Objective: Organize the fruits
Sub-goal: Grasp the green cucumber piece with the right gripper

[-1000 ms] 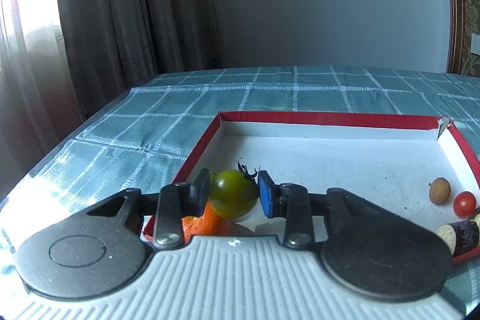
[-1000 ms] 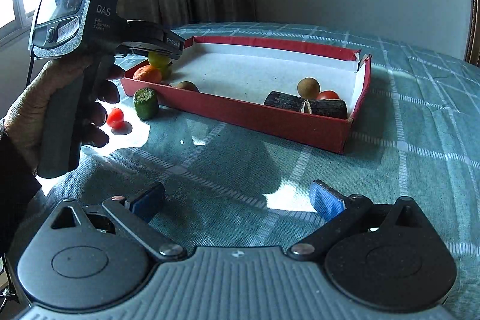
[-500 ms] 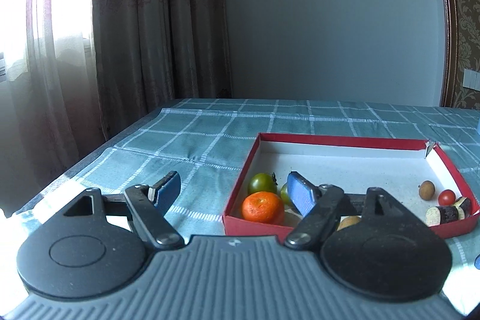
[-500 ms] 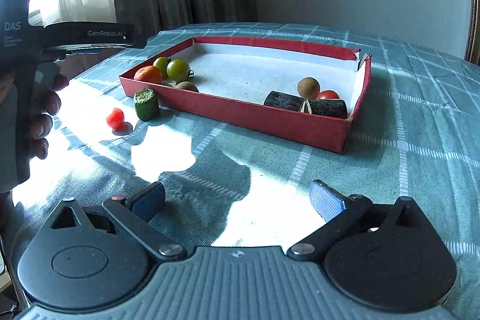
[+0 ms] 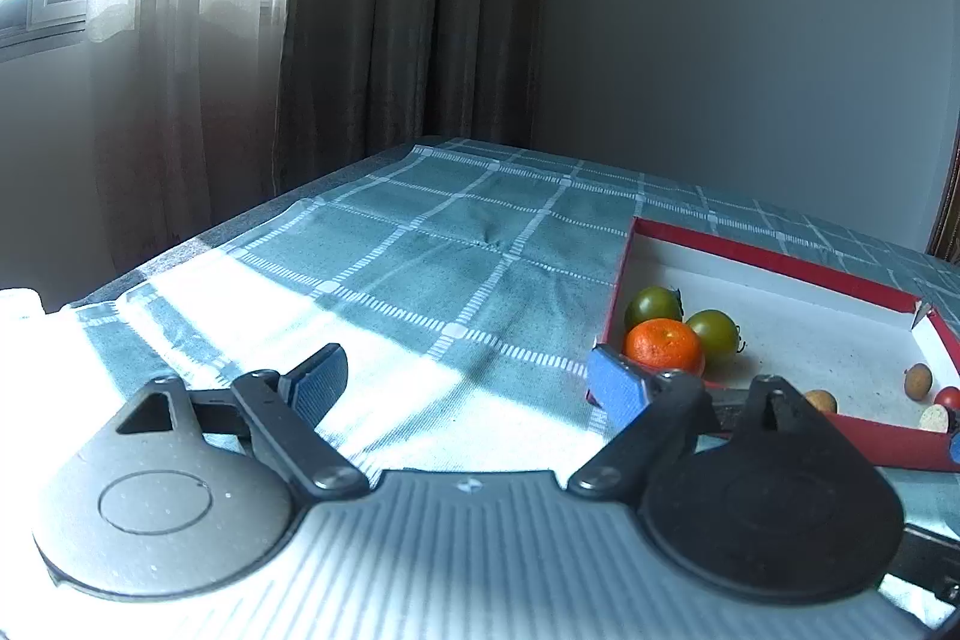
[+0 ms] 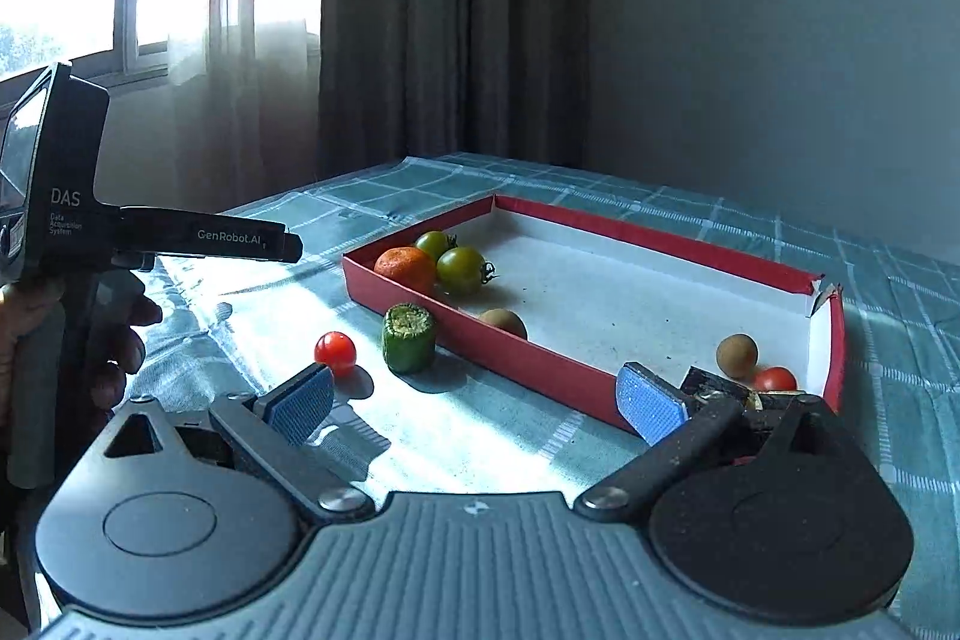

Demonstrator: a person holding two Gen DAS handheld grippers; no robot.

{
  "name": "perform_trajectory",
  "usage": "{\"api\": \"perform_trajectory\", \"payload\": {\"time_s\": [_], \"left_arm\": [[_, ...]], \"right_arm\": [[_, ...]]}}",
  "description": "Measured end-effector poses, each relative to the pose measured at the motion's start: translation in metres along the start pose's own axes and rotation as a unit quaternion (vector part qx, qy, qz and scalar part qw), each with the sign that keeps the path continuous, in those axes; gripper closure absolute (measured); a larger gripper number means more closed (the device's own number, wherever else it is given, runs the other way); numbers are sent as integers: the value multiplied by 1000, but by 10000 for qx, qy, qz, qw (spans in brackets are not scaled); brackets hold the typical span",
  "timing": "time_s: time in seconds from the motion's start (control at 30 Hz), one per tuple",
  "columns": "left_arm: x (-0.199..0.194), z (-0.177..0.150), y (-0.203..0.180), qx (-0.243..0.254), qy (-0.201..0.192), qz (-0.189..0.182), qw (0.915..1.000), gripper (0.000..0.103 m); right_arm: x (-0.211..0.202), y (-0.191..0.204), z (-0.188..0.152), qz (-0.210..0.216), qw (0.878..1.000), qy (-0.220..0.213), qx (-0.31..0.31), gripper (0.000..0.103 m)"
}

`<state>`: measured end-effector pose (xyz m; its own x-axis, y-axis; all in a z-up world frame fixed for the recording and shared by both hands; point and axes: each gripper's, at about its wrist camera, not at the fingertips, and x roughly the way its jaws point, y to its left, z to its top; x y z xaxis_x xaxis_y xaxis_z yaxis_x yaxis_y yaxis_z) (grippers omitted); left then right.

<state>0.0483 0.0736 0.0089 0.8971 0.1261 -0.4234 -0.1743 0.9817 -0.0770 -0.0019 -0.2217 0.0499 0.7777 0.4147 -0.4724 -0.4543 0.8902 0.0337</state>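
Through my left wrist camera, my left gripper [image 5: 465, 379] has its ribbed blue pads spreading wider over the woven teal checked tablecloth [image 5: 432, 256], nothing between them. A second ago they clamped a green tomato; now it lies in the red cardboard tray [image 5: 780, 259], and I have drawn back from it. Two smooth green tomatoes [image 5: 654, 304] touch a dimpled mandarin [image 5: 663, 346] in the tray's near corner. Small round fruits at the far right are half hidden by my finger and the tray wall.

Through my right wrist camera, my right gripper [image 6: 474, 403] has its pads narrowing slightly, empty, above the cloth. A glossy cherry tomato [image 6: 335, 349] and a stubby green cucumber chunk [image 6: 409, 337] sit outside the tray [image 6: 660, 238], just beside its near wall. A dark log-shaped piece behind my right finger is mostly hidden.
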Motion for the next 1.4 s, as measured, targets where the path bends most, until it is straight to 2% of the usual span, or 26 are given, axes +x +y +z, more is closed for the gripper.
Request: {"api": "perform_trajectory", "payload": {"time_s": [0.03,0.1,0.2,0.5,0.73,0.8,0.9,0.97,1.1,1.17,1.27,1.4], "left_arm": [[-2,0,-1,31,-45,22,10000,16],[-4,-1,-2,53,-98,-3,9999,14],[-4,0,0,-11,-91,-48,9999,13],[-4,-1,0,-27,-102,-80,9999,11],[-4,-1,0,-28,-108,-87,9999,6],[-4,-1,1,-38,-123,-91,9999,5],[-4,-1,0,-27,-126,-87,9999,5],[-4,-1,0,-23,-128,-87,9999,5],[-4,-1,0,-18,-139,-82,9999,3],[-4,-1,0,-8,-151,-77,9999,1],[-4,-1,0,-11,-165,-75,9998,0],[-5,-1,0,1,-180,-73,9998,0]], "right_arm": [[8,2,3,-2,10000,75,60,12],[24,5,6,-66,9996,176,208,27],[39,3,10,-29,9985,282,474,39],[63,9,16,276,9953,541,753,41],[72,15,20,302,9938,586,901,41],[72,11,18,417,9916,565,1083,47],[77,-10,13,640,9791,645,1820,50],[77,-16,12,712,9750,633,2007,51],[76,-2,14,453,9839,631,1610,53],[76,5,15,241,9873,612,1447,60],[74,9,15,141,9900,562,1285,69],[71,15,16,84,9921,500,1148,75]]}}
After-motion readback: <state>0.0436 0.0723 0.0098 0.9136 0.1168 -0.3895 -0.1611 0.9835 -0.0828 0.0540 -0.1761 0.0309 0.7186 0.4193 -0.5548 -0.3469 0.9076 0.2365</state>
